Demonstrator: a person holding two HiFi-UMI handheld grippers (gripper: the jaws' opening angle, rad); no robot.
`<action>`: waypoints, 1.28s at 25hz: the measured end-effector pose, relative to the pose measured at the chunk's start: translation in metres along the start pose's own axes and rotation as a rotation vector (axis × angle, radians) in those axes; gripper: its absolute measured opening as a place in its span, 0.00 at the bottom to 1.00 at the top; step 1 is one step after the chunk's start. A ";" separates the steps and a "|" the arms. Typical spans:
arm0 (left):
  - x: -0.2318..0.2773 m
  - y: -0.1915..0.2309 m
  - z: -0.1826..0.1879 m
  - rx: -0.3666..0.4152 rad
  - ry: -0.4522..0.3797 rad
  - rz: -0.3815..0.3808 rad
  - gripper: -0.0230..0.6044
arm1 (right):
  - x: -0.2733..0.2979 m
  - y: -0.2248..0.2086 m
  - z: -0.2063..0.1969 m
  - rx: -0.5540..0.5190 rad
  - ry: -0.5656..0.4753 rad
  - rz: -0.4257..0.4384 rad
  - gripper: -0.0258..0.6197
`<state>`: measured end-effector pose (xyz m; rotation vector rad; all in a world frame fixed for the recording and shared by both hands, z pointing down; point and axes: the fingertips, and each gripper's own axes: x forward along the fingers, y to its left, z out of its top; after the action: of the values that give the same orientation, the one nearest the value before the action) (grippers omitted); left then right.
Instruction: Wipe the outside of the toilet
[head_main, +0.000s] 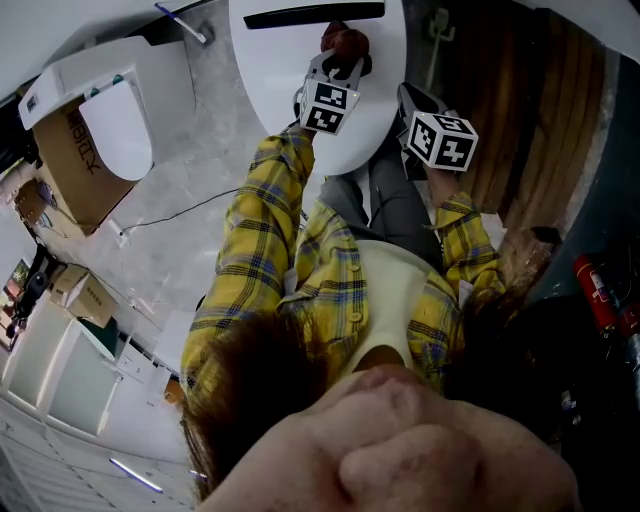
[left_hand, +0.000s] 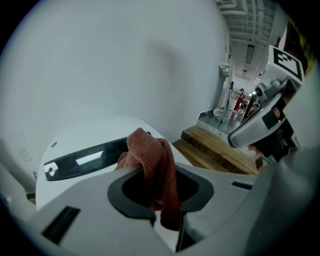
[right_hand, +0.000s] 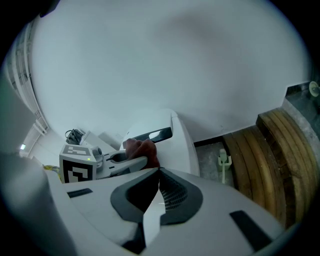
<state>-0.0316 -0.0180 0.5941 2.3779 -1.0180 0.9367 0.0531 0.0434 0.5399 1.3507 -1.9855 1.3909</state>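
The white toilet (head_main: 290, 60) stands with its lid down at the top middle of the head view, a black strip (head_main: 313, 15) across its back. My left gripper (head_main: 345, 62) is over the lid, shut on a reddish-brown cloth (head_main: 347, 42) that rests against the lid near the strip. In the left gripper view the cloth (left_hand: 152, 160) hangs bunched between the jaws above the lid (left_hand: 90, 140). My right gripper (head_main: 412, 100) hovers off the toilet's right side, apart from it. In the right gripper view its jaws (right_hand: 159, 174) meet with nothing between them.
A cardboard box (head_main: 75, 160) holding another toilet seat lies to the left on the grey floor, with a thin cable (head_main: 180, 212) beside it. Curved wooden steps (head_main: 530, 110) rise to the right. A toilet brush (right_hand: 223, 161) stands beside the toilet. A red extinguisher (head_main: 598, 290) is far right.
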 end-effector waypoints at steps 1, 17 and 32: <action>0.002 -0.005 0.001 0.003 0.002 -0.020 0.19 | 0.000 -0.001 -0.001 0.004 0.000 -0.003 0.08; -0.010 -0.053 0.045 -0.015 -0.100 -0.203 0.19 | -0.014 -0.023 -0.002 0.039 -0.011 -0.038 0.08; -0.109 0.033 0.021 -0.182 -0.208 0.047 0.19 | 0.004 0.015 -0.002 -0.043 0.025 0.026 0.08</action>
<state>-0.1030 0.0005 0.5051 2.3411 -1.1867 0.5927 0.0384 0.0438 0.5361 1.2874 -2.0115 1.3618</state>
